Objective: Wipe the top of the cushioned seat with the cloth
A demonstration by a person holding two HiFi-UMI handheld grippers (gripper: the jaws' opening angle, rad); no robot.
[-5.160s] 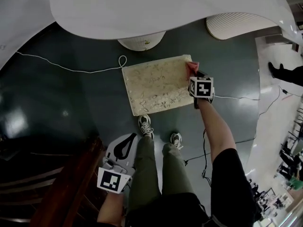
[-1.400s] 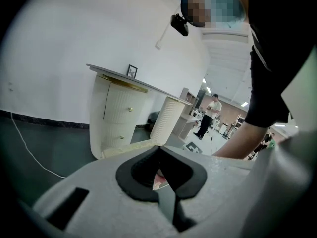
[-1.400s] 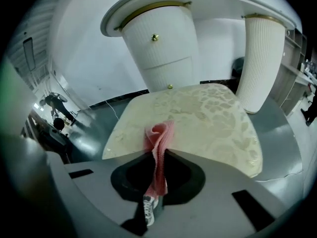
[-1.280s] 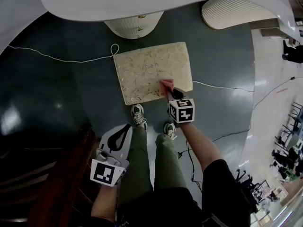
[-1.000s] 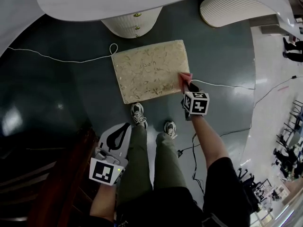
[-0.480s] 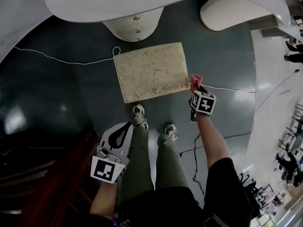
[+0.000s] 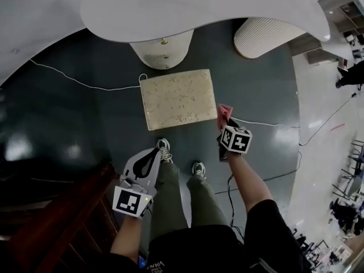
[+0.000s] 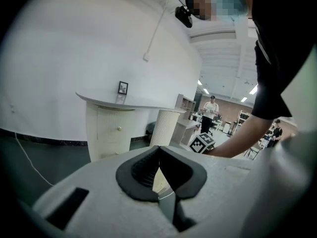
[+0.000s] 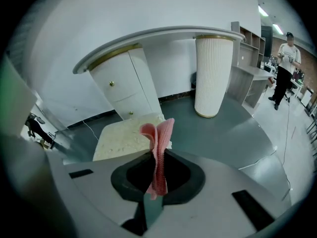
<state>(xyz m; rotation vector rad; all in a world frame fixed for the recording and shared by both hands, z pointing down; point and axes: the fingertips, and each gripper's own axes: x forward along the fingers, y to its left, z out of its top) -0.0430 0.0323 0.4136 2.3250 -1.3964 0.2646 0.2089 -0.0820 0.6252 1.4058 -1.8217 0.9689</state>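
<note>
The cushioned seat [image 7: 178, 98] is a cream square with a floral pattern, low on the dark floor ahead of the person's shoes; its top [image 9: 130, 135] also shows in the right gripper view. My right gripper [image 7: 226, 120] is lifted off the seat, just right of its near right corner, shut on a pink cloth [image 7: 224, 115] that stands folded between the jaws [image 9: 159, 152]. My left gripper [image 7: 149, 165] hangs by the person's left leg, well short of the seat, jaws closed together with nothing between them [image 8: 159, 166].
A white curved counter [image 7: 199, 10] overhangs the far side, carried by a drawer pedestal [image 7: 161, 49] and a ribbed column [image 7: 261, 36]. A white cable [image 7: 74, 79] and another cable [image 7: 267, 124] lie on the floor. A dark wooden piece [image 7: 51, 226] is at the lower left.
The right gripper swept the cloth over the seat's near edge, then came off its right side and lifted. The left gripper stayed by the leg.
</note>
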